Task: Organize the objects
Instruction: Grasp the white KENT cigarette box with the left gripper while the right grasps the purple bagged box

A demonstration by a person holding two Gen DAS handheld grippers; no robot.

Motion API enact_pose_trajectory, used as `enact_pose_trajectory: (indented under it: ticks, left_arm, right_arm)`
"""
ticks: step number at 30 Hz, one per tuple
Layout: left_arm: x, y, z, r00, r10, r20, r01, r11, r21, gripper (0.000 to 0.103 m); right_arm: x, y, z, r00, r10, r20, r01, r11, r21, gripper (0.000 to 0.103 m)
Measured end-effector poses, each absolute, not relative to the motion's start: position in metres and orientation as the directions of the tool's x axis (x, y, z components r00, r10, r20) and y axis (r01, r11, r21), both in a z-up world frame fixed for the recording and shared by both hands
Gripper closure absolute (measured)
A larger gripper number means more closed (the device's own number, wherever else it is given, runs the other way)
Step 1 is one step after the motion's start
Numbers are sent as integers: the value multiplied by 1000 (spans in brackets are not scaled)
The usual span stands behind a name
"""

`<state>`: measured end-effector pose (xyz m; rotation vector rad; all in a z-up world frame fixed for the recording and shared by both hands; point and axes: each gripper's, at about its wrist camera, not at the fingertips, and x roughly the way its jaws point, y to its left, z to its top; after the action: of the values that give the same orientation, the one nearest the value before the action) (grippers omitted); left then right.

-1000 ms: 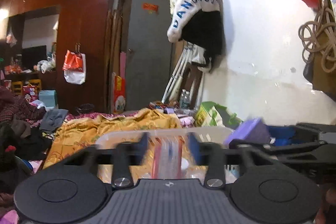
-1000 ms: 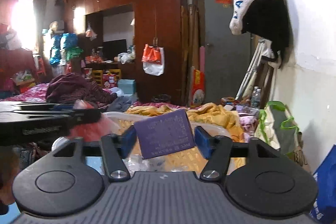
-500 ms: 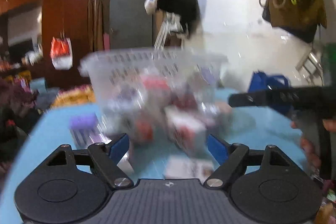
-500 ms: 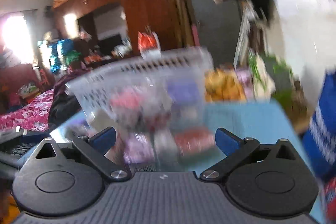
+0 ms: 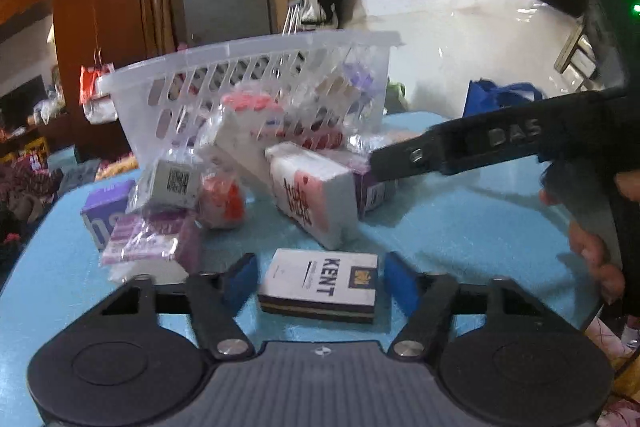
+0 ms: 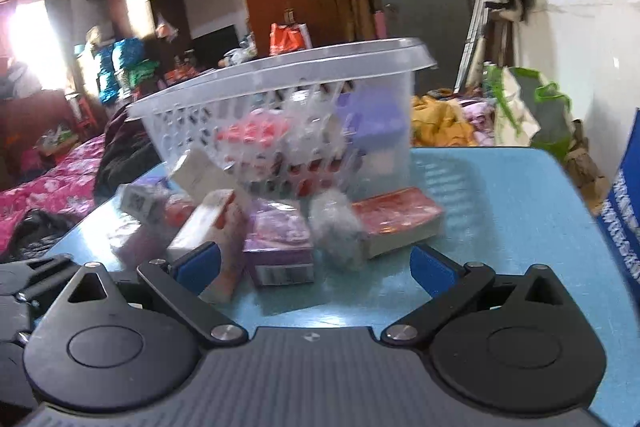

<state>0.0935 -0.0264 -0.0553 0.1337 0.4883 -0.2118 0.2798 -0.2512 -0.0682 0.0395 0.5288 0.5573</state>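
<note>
The left gripper [image 5: 318,283] is spread wide and holds nothing; its blue pads stand on either side of a white flat KENT cigarette box [image 5: 319,285] lying on the light blue tabletop [image 5: 460,227], with a gap showing on each side. The right gripper [image 6: 316,265] is likewise released and empty, low over the near part of the table; a purple carton with a barcode [image 6: 280,247] lies between its spread fingers, slightly farther off, and a white-and-red carton [image 6: 208,231] sits just beside the left pad.

The clear slotted plastic basket [image 5: 248,75] stands at the far side of the table, partly filled with packets. In front of it lies a loose heap: a white tissue pack with red lettering [image 5: 312,191], a purple box [image 5: 102,211] at far left, and a red flat packet [image 6: 400,219] on the right.

One second earlier both grippers were raised, the right clamped on a purple packet and the left on a red-and-white packet; both have since let go and come down toward the table. Half a second earlier the views were heavily blurred; now they are much sharper.
</note>
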Motion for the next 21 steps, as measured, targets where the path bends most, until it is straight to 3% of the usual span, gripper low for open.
enact_pose_trajectory:
  ticks: [2,4,7,12,21]
  left_arm:
    - [92,-26,-55,874,-147,-464,211,973,88,38]
    - [88,-23,-55,878,-146,-455,209,973,92,38]
    - [86,-19,-55,879,-148,-454,210,973,90,38]
    - [86,-19,-57,877,-151,-456,214,973,88,38]
    - [86,-17,-58,881,-145,-451,199,977,75,36]
  right_arm:
    - [282,-242,-69,717,496,-490,-495,857,144,2]
    - [285,-238,-70,719,477,-505,-480,867,136,21]
    - [291,-231,-74,690,488,-535,-489,859,152,31]
    - [297,-223,-75,676,485,-555,-496,856,144,31]
    - [277,-235,-73,701,518,-491,-509,845,166,31]
